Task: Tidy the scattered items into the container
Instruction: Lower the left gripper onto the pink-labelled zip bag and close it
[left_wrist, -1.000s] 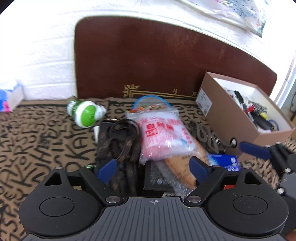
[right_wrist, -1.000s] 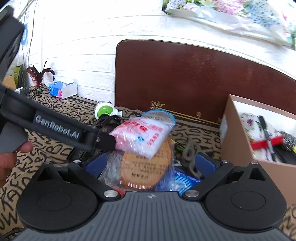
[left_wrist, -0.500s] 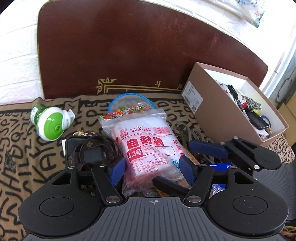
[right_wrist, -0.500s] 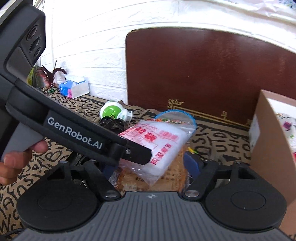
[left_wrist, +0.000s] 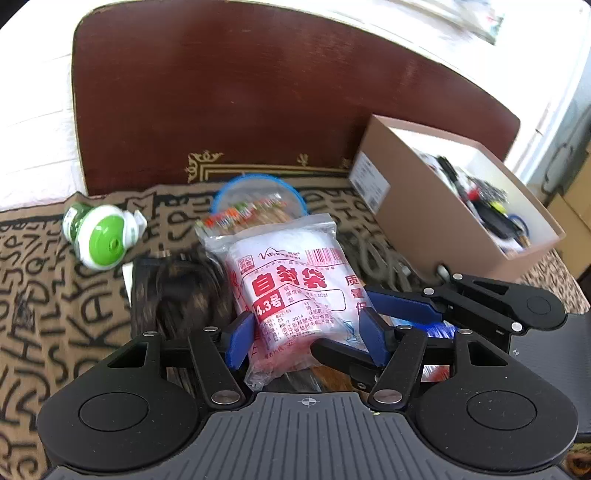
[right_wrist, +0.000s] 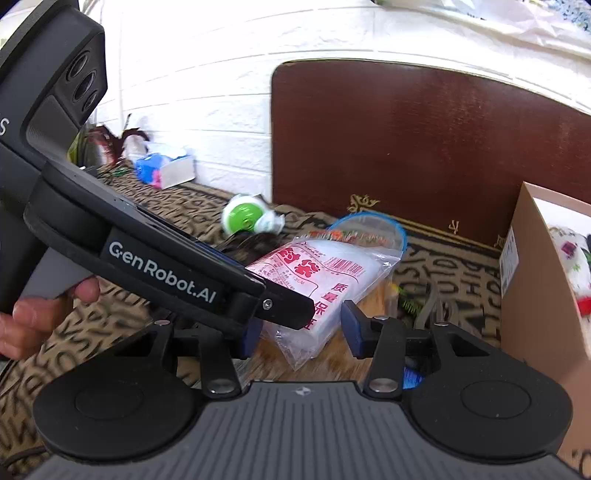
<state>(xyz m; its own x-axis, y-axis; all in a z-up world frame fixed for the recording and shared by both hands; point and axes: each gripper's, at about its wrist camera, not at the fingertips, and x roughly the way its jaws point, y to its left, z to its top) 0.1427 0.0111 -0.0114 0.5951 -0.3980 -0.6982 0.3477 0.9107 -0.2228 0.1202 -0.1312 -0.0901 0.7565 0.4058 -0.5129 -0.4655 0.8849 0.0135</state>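
Between the blue pads of the left gripper (left_wrist: 308, 338) lies the packet of zip bags (left_wrist: 295, 288), a clear pouch with red print; the jaws stand apart with a pad at each long edge, and whether either pad touches the plastic cannot be told. The right gripper (right_wrist: 299, 330) comes in from the other side, its jaws also apart around the packet's lower corner (right_wrist: 314, 291), and the left tool's black arm crosses just in front of its left pad. In the left wrist view the right gripper's fingers (left_wrist: 402, 306) reach in just beside the packet's right edge.

The packet rests on a heap: a dark strap (left_wrist: 184, 295) at its left, a blue-rimmed clear lid (left_wrist: 258, 192) behind its top edge with a strip of coloured sticks across it, and something tan below. A green and white bottle (left_wrist: 101, 236) lies on its side well to the left, with bare patterned cloth (left_wrist: 44, 295) around it. The cardboard box (left_wrist: 417, 210) stands to the right, open at the top and already holding small items; grey looped cord (left_wrist: 373, 258) fills the narrow gap between its near wall and the packet. A dark wooden board (left_wrist: 258, 103) stands against the white wall behind everything.
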